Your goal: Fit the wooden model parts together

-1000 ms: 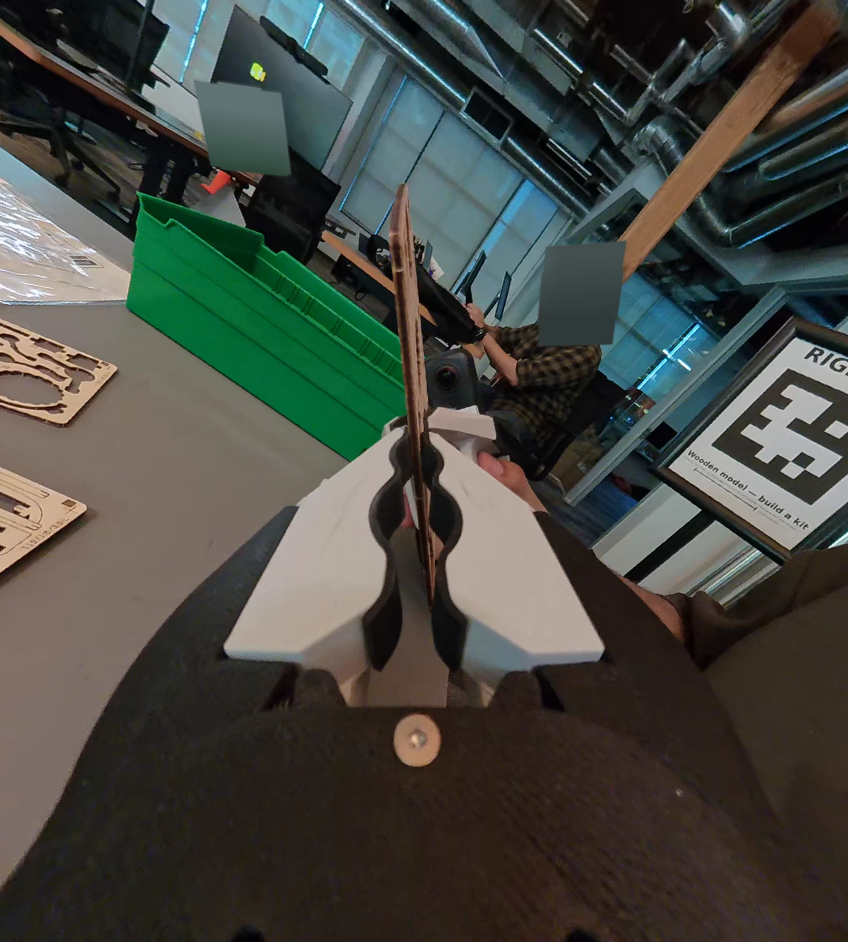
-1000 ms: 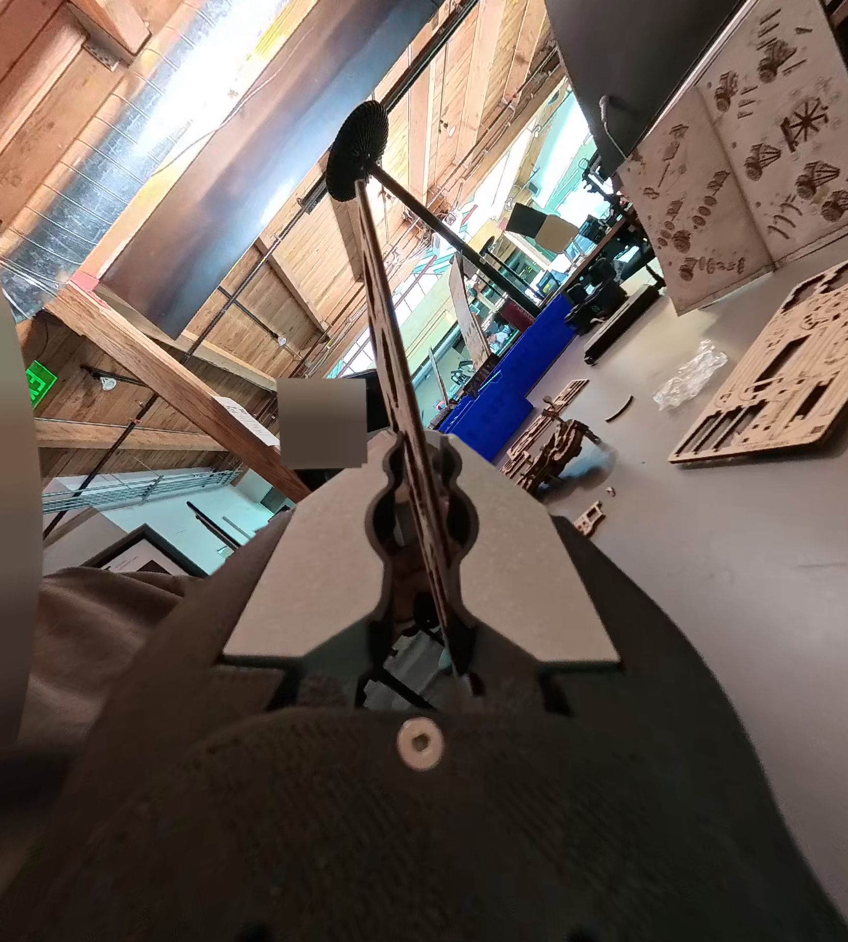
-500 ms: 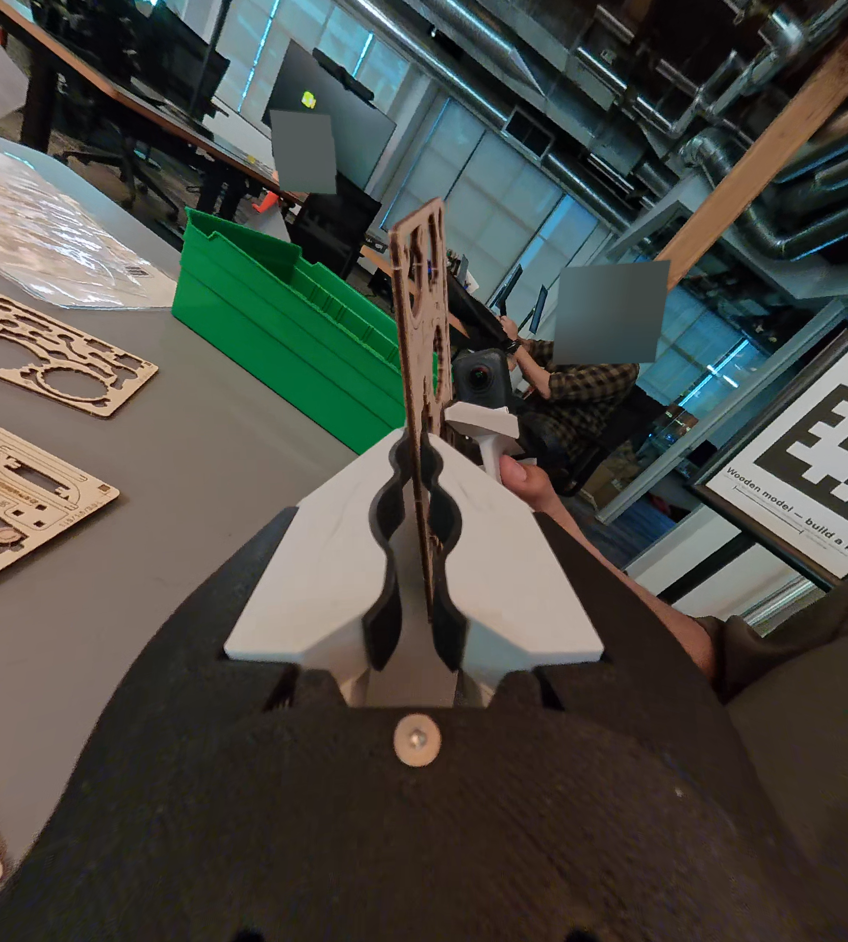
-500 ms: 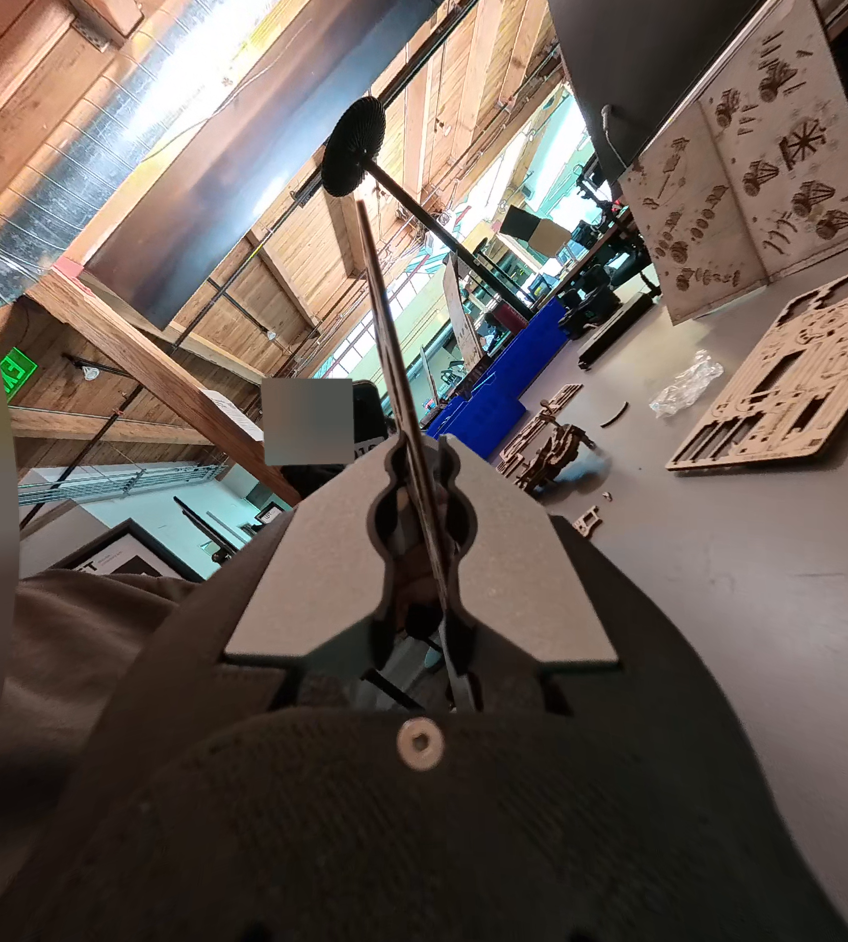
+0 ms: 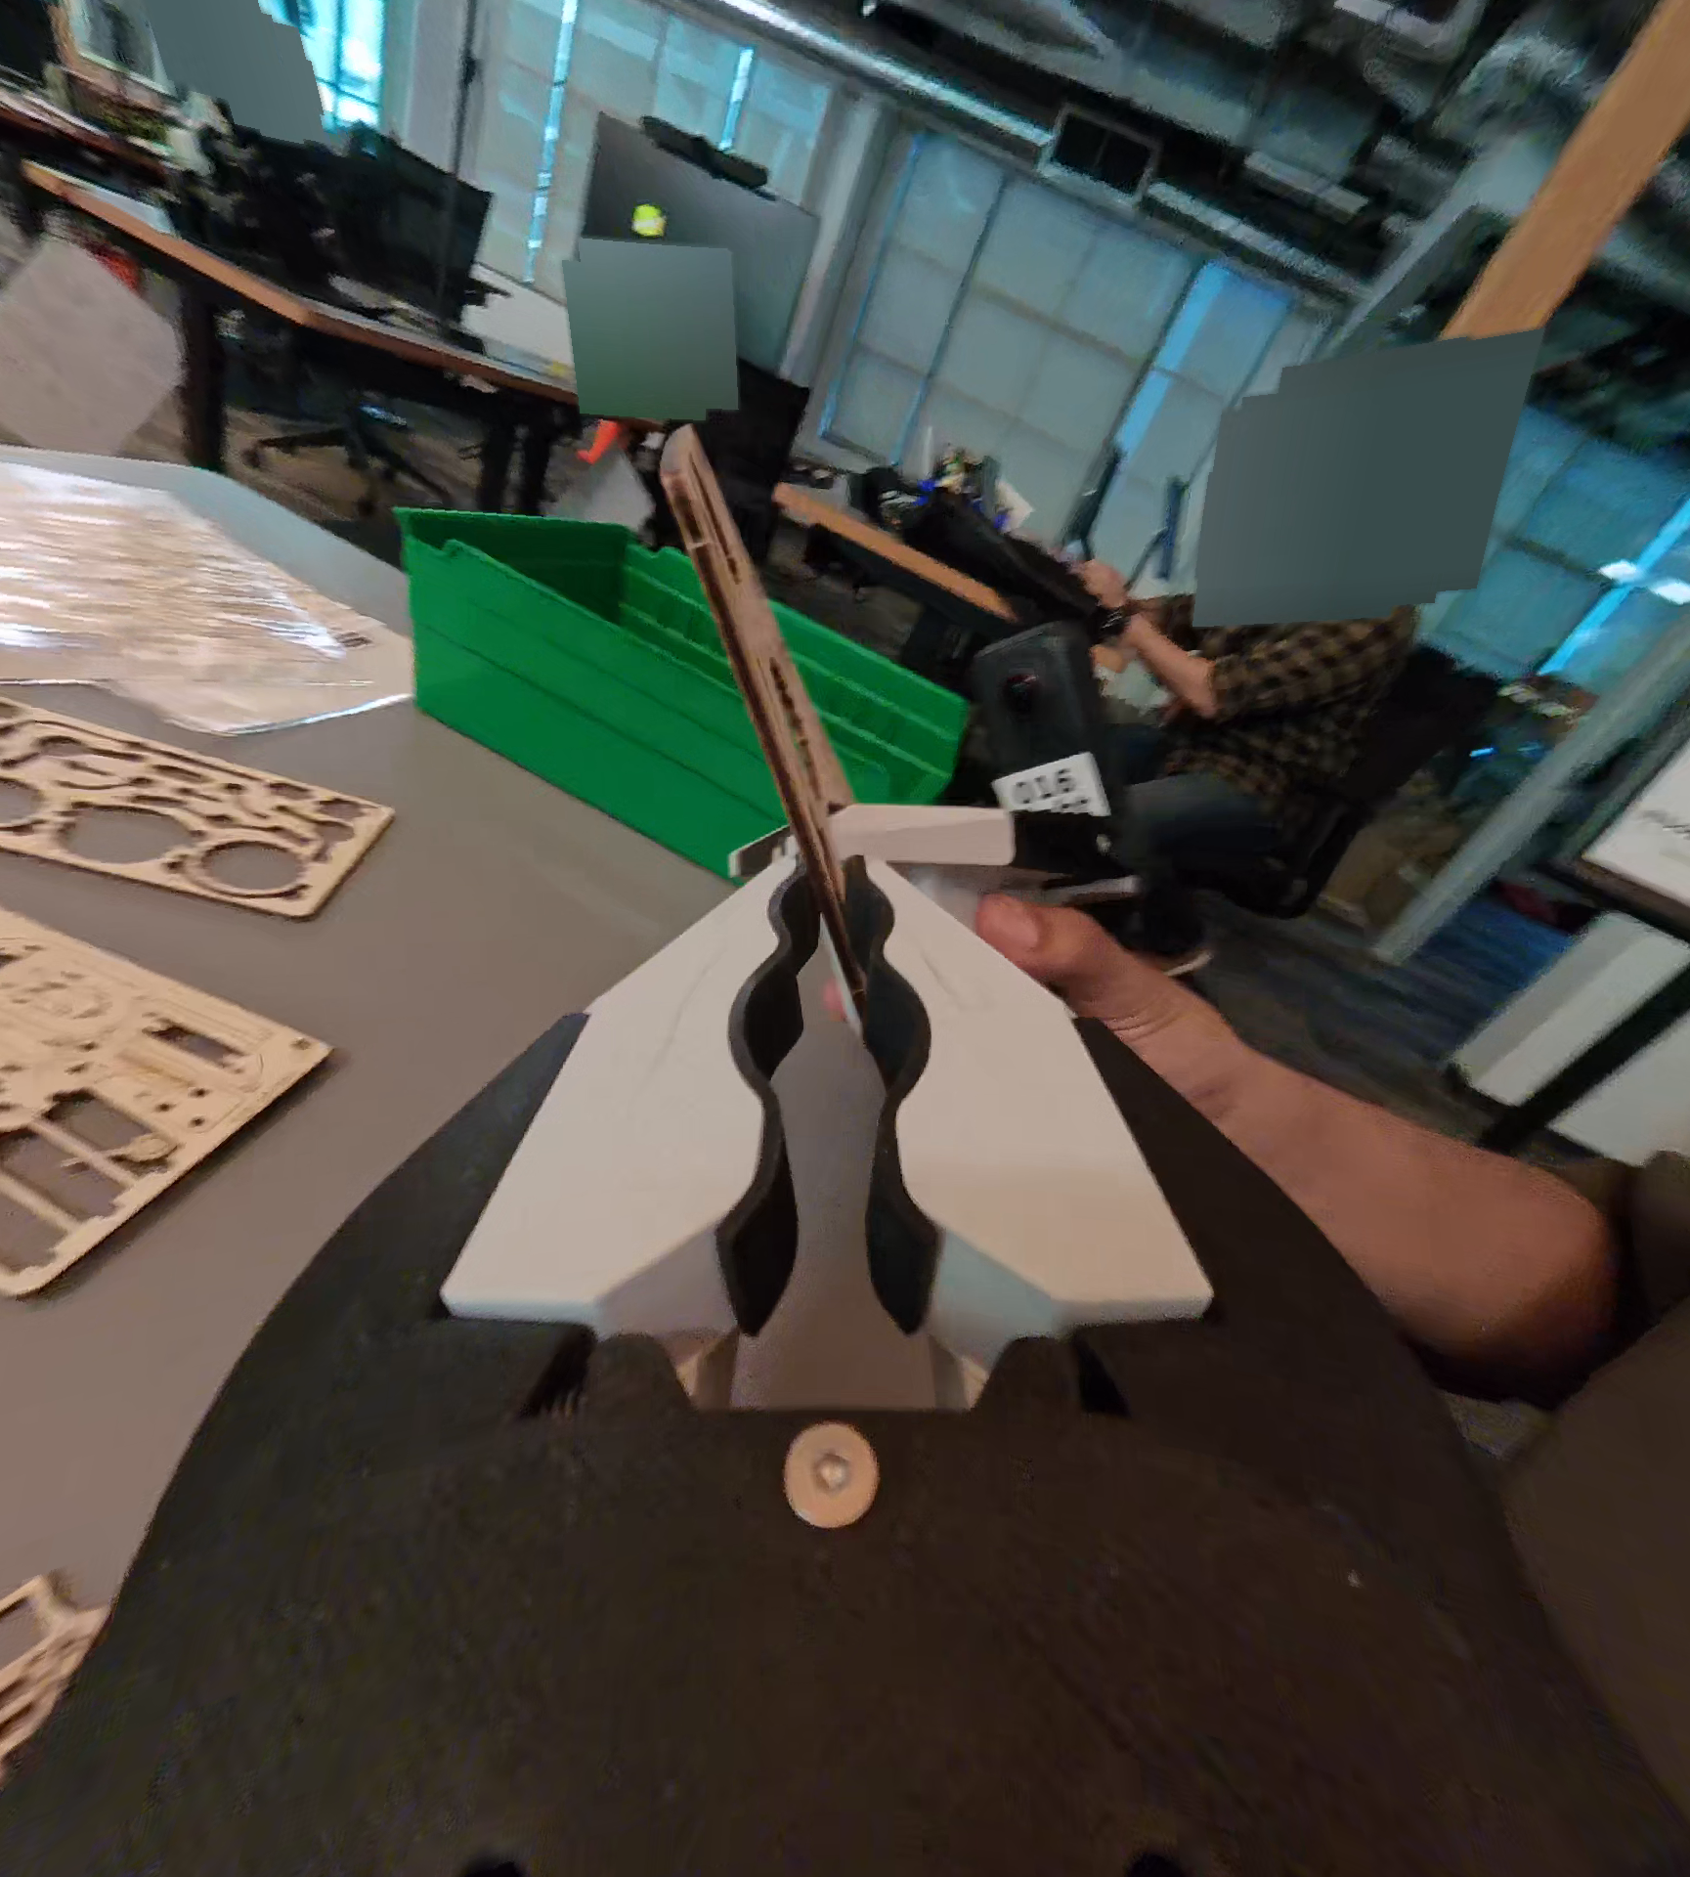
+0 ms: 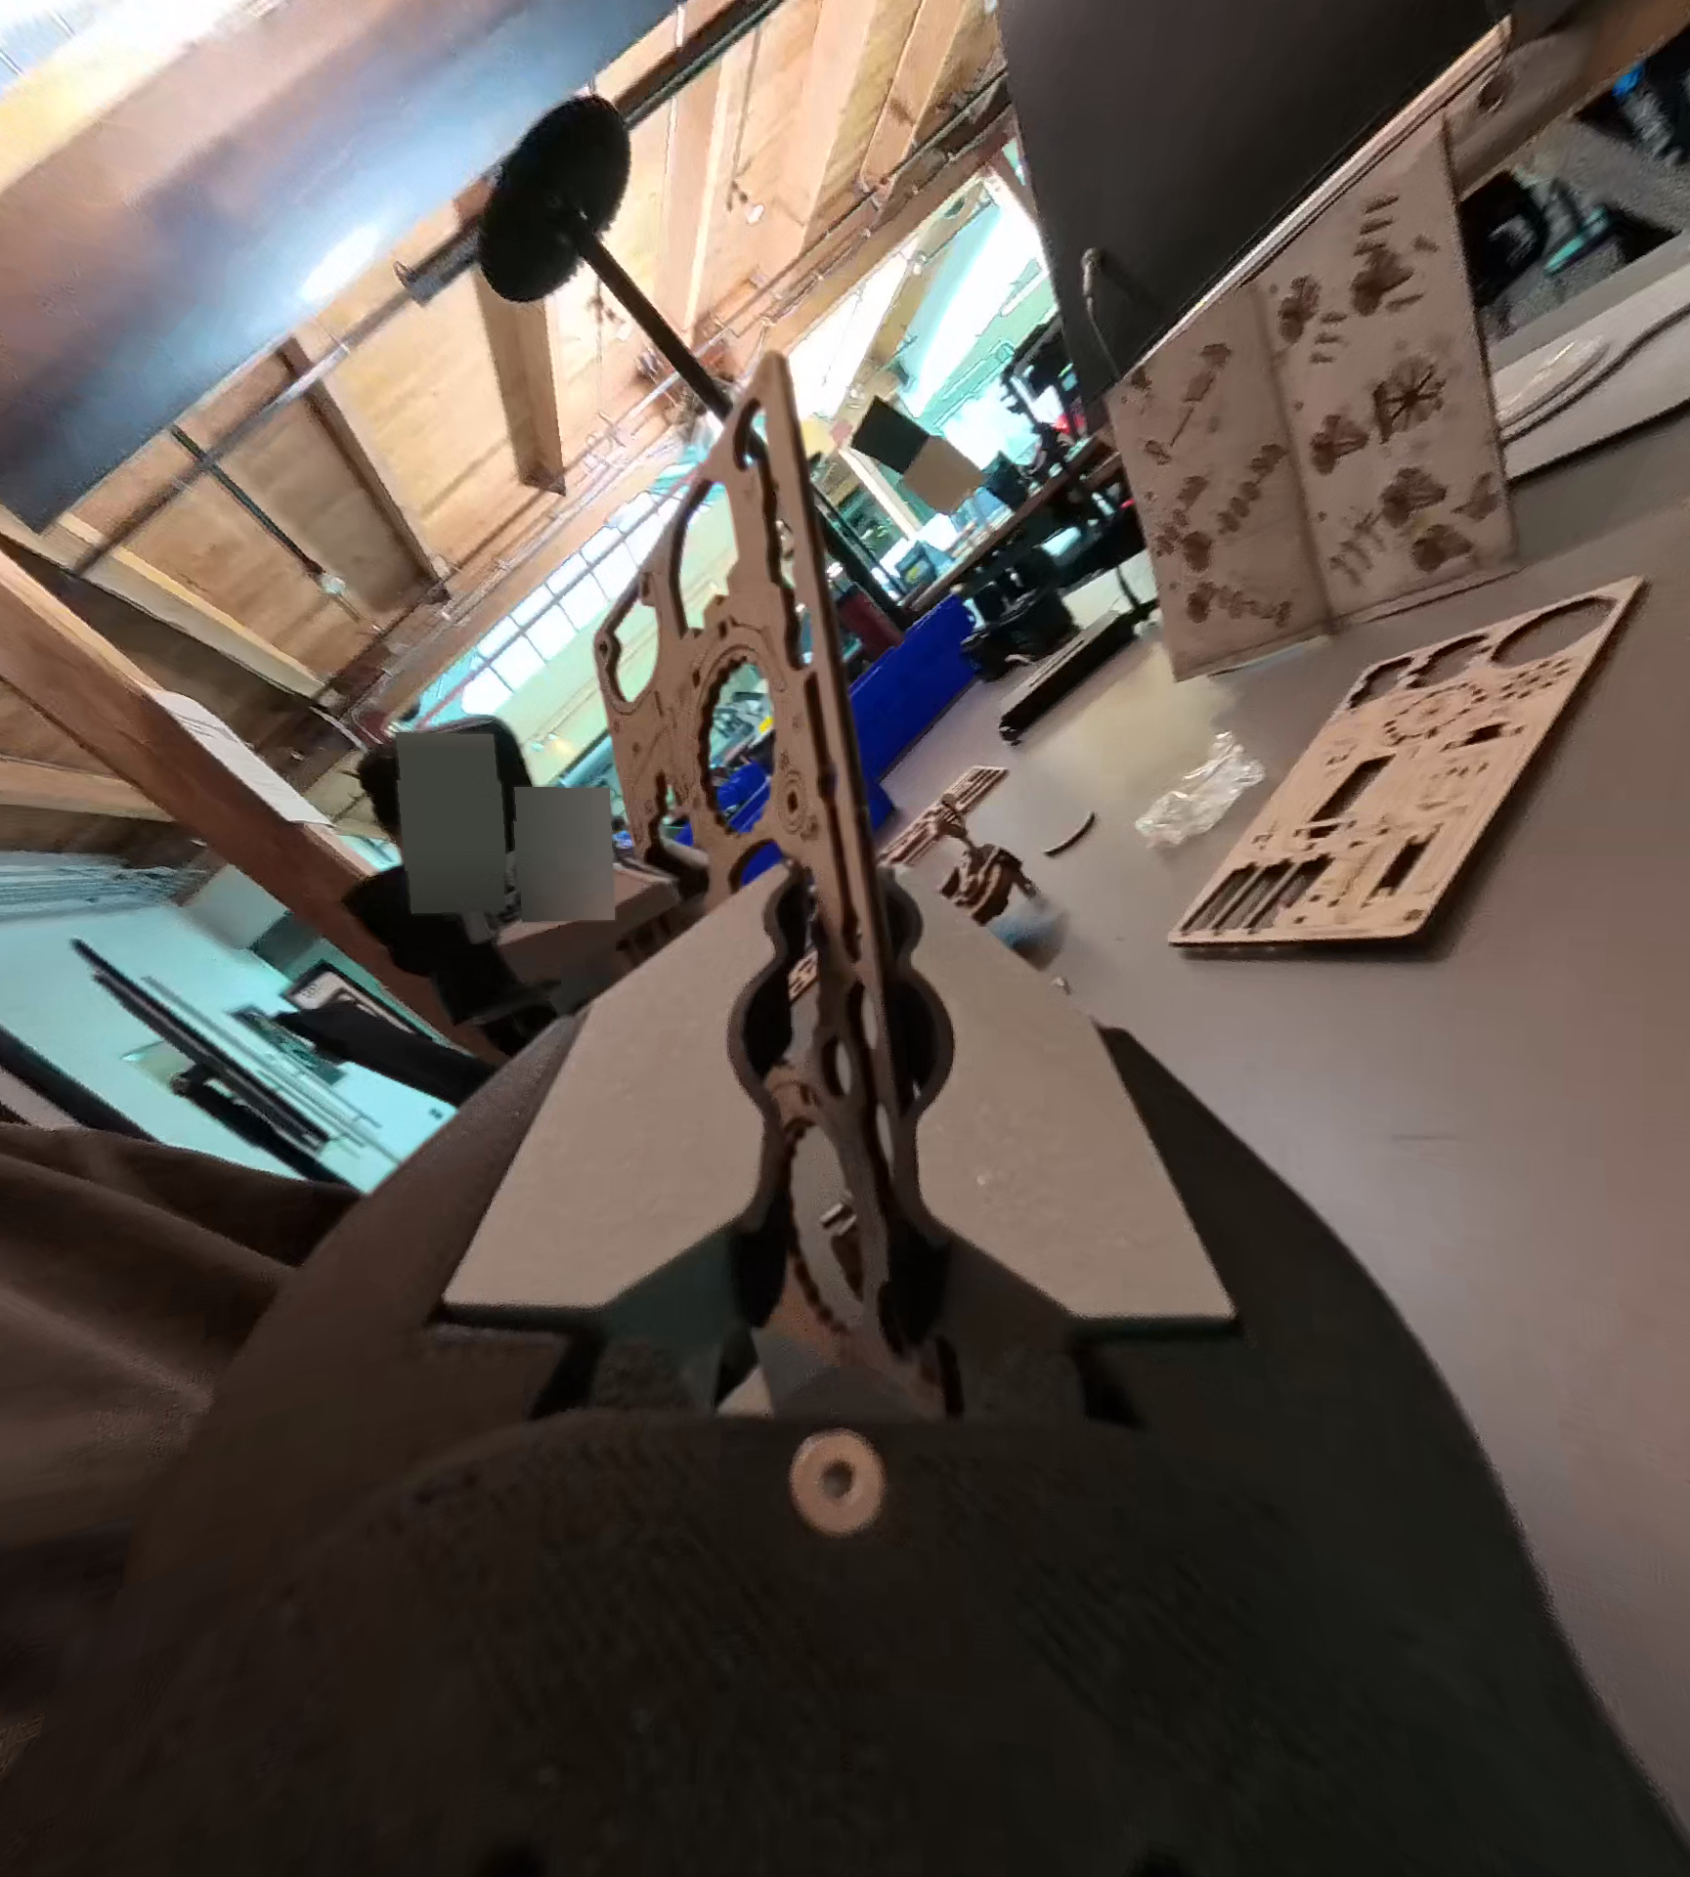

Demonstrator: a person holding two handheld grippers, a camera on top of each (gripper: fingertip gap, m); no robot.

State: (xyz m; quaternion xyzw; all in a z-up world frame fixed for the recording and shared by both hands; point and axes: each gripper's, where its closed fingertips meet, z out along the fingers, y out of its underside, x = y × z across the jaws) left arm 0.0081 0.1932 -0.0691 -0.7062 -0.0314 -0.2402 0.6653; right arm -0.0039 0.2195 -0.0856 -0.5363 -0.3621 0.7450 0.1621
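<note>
The wooden sheet point(image 5: 759, 670) is held off the table point(image 5: 475, 914) by both grippers. The left gripper point(image 5: 828, 904) is closed narrowly on the sheet's lower edge, with the sheet rising toward 11 o'clock from the fingertips. The right gripper point(image 6: 846, 914) is likewise closed on the sheet point(image 6: 719, 691), which runs deep between its pads and stands toward 12 o'clock, its cut-outs showing.

Risks, as judged: the sheet is thin and heavily perforated, so any twist between the two grips could crack a web or snap a part out early. The left grip is taken only near the tips; slippage under load is considered possible.

Surroundings: in the left view, two punched sheets point(image 5: 140, 813) point(image 5: 59, 1077) lie flat at 9 o'clock, a clear plastic wrap point(image 5: 109, 589) at 10 o'clock, and a green bin point(image 5: 597, 691) behind the held sheet. The person's hand point(image 5: 1084, 965) is seen at 3 o'clock, just beside the fingers. In the right view, a partly built model point(image 6: 983, 874) stands at 1 o'clock, a punched sheet point(image 6: 1399, 772) at 2 o'clock, and a standing printed card point(image 6: 1318, 477) beyond. Nothing is seen between the grippers and the table, though the loose sheets crowd any set-down area.
</note>
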